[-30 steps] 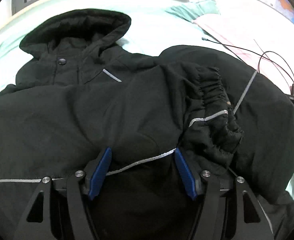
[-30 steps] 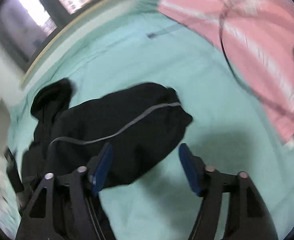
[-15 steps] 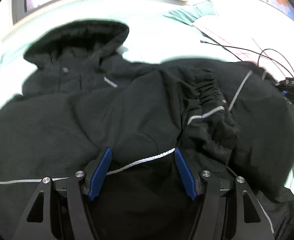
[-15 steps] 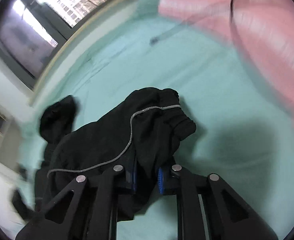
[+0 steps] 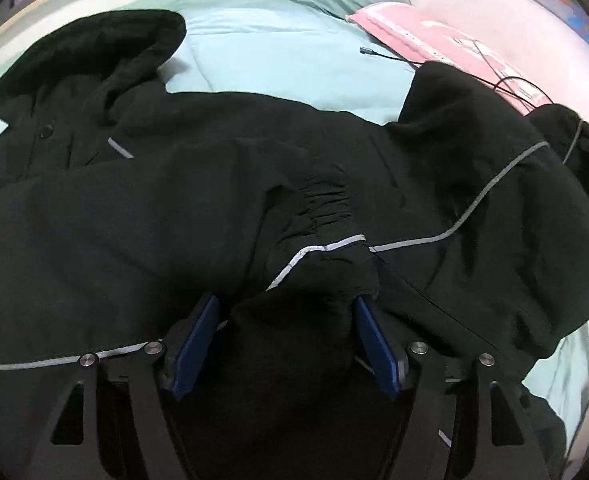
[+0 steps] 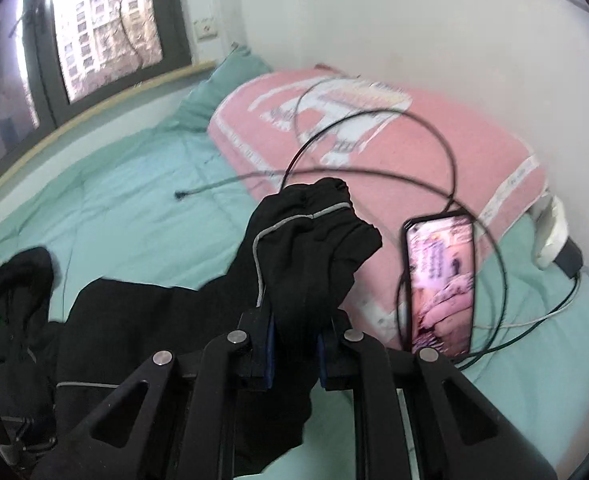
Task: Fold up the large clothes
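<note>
Since a second ago my right gripper (image 6: 293,354) has clamped on the jacket's sleeve cuff (image 6: 318,232) and lifted it clear of the bed (image 6: 106,204). In the left wrist view, my left gripper (image 5: 286,338) has its jaws spread, just opened a little further, with a fold of the black jacket (image 5: 142,216) bunched between them; the hood (image 5: 90,52) lies toward the bed's far edge. In the right wrist view, the jaws pinch the cuff; a phone (image 6: 440,284) and black cable (image 6: 374,120) lie on the pink blanket (image 6: 474,152).
</note>
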The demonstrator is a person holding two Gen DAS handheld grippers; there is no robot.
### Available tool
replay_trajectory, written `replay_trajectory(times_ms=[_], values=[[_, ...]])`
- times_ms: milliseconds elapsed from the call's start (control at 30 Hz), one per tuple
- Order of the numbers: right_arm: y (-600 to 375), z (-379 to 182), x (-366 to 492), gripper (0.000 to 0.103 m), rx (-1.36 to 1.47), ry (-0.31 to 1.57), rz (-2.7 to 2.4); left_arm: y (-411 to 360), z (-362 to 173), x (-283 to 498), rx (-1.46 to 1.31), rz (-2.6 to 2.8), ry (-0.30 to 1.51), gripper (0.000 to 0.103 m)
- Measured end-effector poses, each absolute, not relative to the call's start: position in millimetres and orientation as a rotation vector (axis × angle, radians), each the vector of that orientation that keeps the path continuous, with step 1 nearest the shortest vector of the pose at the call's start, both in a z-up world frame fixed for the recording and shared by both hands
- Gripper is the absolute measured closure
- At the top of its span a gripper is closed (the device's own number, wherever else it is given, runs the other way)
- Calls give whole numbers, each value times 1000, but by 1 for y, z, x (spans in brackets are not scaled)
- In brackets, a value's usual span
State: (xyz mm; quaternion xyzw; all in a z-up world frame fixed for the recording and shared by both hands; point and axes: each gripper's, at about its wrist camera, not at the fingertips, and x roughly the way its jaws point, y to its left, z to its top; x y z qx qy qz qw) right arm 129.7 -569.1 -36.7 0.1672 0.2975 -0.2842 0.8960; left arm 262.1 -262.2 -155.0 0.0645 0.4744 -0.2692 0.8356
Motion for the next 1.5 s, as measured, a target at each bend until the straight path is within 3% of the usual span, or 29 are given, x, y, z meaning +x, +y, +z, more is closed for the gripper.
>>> replay_trajectory(times_ms=[167,400,800,967,1200,1333,1367,1400,1433,1500], values=[[-541,-40,140,84,357,635,-470,-239,-126,248,90,-602,953,32],[-471,17,142,84,321,582,-251,-147,-59,218,9,-559,801,32],[-243,101,175,84,205,558,200,25,-18,165,-93,-375,703,32],[-132,68,209,84,150,649,317,78,-32,158,-135,-316,715,32],[-21,-60,271,83,35,862,333,120,-58,156,-162,-265,756,32],[7,-139,296,74,-25,947,281,131,-72,167,-165,-257,790,32],[9,-142,294,70,-28,926,287,134,-74,170,-167,-268,802,32],[6,-142,292,55,-6,910,328,135,-75,172,-172,-287,807,32],[0,-138,292,48,44,920,399,135,-75,176,-184,-314,812,32],[-22,-123,287,48,155,922,494,134,-74,188,-222,-357,826,32]])
